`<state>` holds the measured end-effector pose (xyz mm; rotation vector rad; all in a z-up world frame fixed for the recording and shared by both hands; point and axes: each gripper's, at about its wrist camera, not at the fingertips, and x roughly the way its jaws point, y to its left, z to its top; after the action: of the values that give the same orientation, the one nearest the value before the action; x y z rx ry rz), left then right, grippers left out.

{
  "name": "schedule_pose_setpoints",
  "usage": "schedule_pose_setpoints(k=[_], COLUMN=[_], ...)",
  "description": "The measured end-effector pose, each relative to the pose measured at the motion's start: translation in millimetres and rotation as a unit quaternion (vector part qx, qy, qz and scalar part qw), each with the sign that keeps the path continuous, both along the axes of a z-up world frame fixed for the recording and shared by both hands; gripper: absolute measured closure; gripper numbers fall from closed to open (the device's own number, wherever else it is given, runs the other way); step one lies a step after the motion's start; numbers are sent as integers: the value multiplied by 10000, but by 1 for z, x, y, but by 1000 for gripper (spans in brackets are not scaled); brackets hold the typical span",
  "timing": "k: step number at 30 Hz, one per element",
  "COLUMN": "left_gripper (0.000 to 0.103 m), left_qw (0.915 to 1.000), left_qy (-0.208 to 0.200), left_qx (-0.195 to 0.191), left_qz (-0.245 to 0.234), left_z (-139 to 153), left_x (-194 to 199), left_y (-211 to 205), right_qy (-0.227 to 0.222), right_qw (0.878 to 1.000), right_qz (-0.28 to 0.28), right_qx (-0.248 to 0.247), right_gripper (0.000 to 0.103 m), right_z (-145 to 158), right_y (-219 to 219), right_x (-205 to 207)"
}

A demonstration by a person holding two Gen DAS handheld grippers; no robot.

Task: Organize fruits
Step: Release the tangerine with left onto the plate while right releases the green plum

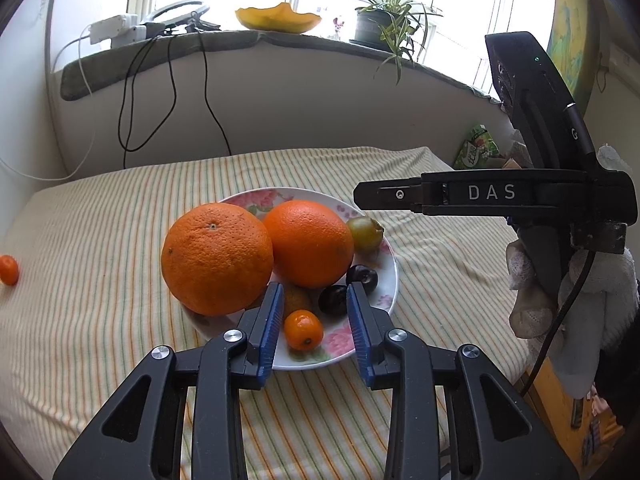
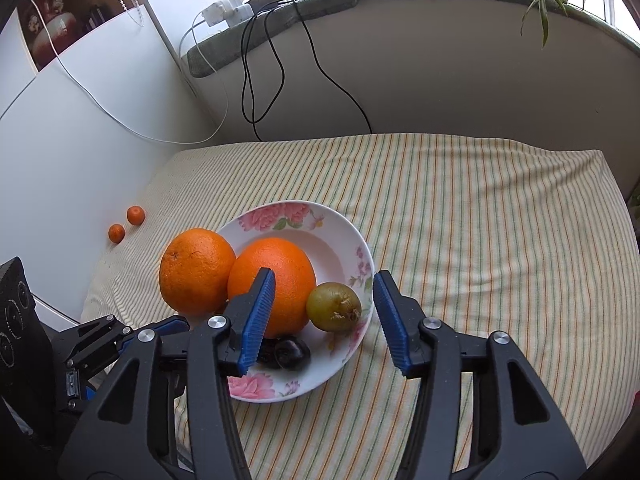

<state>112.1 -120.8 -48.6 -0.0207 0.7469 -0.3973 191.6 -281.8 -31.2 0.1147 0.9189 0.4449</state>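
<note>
A flowered white plate (image 1: 385, 264) (image 2: 280, 216) lies on the striped cloth. It carries two big oranges (image 1: 216, 258) (image 1: 308, 242), a green-brown fruit (image 1: 365, 233) (image 2: 334, 307), two dark plums (image 1: 333, 299) (image 2: 292, 354) and a small kumquat (image 1: 303, 330). My left gripper (image 1: 314, 292) is open over the plate's near rim, and the kumquat lies loose between its blue pads. My right gripper (image 2: 324, 276) is open too, straddling the green-brown fruit without touching it. Its left pad (image 2: 256, 316) stands in front of an orange (image 2: 288, 264).
Two more kumquats (image 2: 135, 215) (image 2: 116, 233) lie on the cloth at the far left by a white cabinet (image 2: 60, 140). Cables (image 2: 256, 60) hang from the windowsill, which holds a potted plant (image 1: 380, 20) and a yellow bowl (image 1: 276, 18). A gloved hand (image 1: 580, 280) holds the right gripper.
</note>
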Motion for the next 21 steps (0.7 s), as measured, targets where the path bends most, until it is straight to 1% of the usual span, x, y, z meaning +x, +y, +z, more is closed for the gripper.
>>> schedule_pose_setpoints(k=[1, 2, 3, 4, 10, 11, 12, 17, 21], left_gripper=[66, 61, 58, 58, 42, 38, 36, 32, 32], left_qw=[10000, 10000, 10000, 10000, 9999, 9998, 9998, 9993, 9989], left_qy=[-17, -36, -53, -65, -105, -112, -120, -180, -244], left_qx=[-3, 0, 2, 0, 3, 7, 5, 33, 47], left_qz=[13, 25, 33, 43, 123, 143, 163, 313, 387], left_z=[1, 2, 3, 3, 6, 7, 8, 13, 18], left_x=[-1, -2, -3, -3, -5, -6, -7, -9, -12], left_y=[1, 1, 2, 2, 8, 9, 11, 19, 27], right_qy=[-18, -46, -88, -144, -384, -413, -439, -587, -680], right_qw=[10000, 10000, 10000, 9999, 9992, 9991, 9990, 9982, 9975], right_qz=[-2, -5, -5, -12, -30, -38, -41, -42, -17], right_qx=[2, 9, 15, 12, -54, -53, -54, -152, -191], right_gripper=[46, 42, 35, 30, 17, 16, 15, 14, 14], right_z=[2, 3, 5, 7, 18, 20, 21, 27, 32], right_y=[0, 0, 0, 1, 4, 5, 5, 10, 16], right_x=[-1, -2, -4, -5, -12, -13, -14, -19, -22])
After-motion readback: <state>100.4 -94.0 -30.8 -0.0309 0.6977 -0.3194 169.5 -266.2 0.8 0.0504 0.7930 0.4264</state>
